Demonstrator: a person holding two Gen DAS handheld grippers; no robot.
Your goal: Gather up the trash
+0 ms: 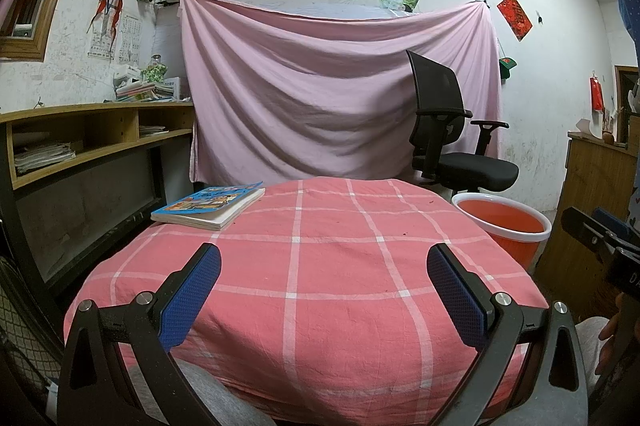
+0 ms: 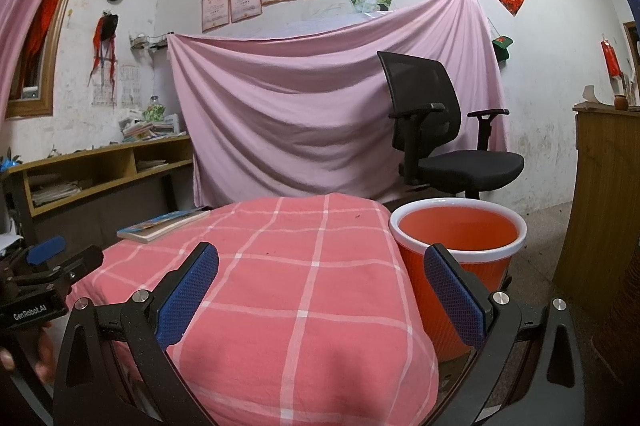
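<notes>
Taking the tabletop [image 1: 320, 266] under its pink checked cloth as the landmark: well to its left a wooden shelf unit [image 1: 80, 133] runs along the wall with papers in its cubbies. On the tabletop's far left corner lies a blue-covered book [image 1: 210, 203], flat. The left gripper [image 1: 324, 290] hovers over the tabletop's near edge, its blue-padded fingers [image 1: 192, 298] spread wide with nothing between them. The right gripper [image 2: 321, 290] hangs over the tabletop's right edge, fingers equally wide and bare. Just beside the tabletop's right side, on the floor, stands the orange trash bin [image 2: 456, 254] with a white rim, upright. Behind the bin, a black office chair [image 2: 440, 141] sits before a hung pink sheet [image 2: 300, 105].
</notes>
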